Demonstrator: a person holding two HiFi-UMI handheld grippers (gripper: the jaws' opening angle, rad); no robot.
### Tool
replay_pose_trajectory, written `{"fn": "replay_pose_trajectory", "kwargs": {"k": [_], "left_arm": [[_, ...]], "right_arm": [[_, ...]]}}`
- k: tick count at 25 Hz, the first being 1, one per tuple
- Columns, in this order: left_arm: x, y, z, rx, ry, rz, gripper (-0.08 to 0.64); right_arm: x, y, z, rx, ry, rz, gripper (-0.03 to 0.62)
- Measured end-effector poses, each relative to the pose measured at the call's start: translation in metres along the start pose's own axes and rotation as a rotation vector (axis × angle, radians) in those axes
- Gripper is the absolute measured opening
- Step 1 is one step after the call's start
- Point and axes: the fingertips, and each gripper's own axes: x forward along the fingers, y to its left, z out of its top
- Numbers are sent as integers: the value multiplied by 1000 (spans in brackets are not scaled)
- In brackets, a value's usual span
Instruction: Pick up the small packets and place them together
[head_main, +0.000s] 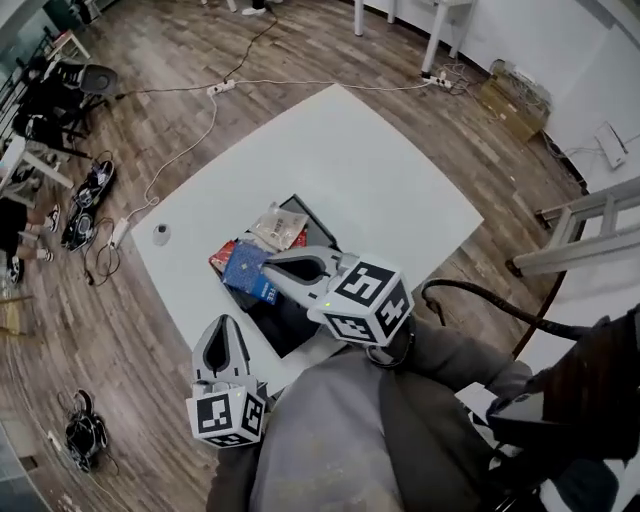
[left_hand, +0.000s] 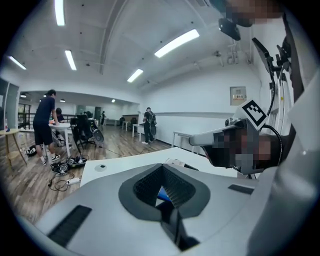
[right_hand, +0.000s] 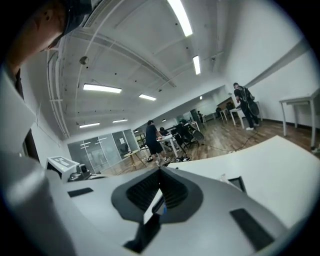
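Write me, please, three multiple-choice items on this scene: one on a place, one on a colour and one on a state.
1. Where does the packet pile lie?
A. on the black tray on the white table
B. on the wooden floor
C. on a chair

2. What colour is the packet at the right claw?
A. green
B. blue
C. yellow

3. What state is the right claw in?
A. wide open and empty
B. shut on the packet
C. out of view

Answers:
1 A: the head view shows the pile on top of the dark tray, which sits on the table.
2 B: its face is plainly blue in the head view.
3 B: the right gripper view shows the jaws together, with the thin packet edge-on between them.
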Motion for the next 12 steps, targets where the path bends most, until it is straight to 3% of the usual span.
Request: {"fn": "replay_pose_trajectory", "kwargs": {"k": [3,6,12], "left_arm": [[17,-16,-8,50,-16,-38,3],[22,-8,-33,101,-22,-22,3],[20,-1,-45,120,-14,2,3]], "right_arm": [[-4,-12,-23,44,13,1,5],[9,-20,-53,14,8,-1,5],[12,-33,-60,20,-34,-25,5]]}}
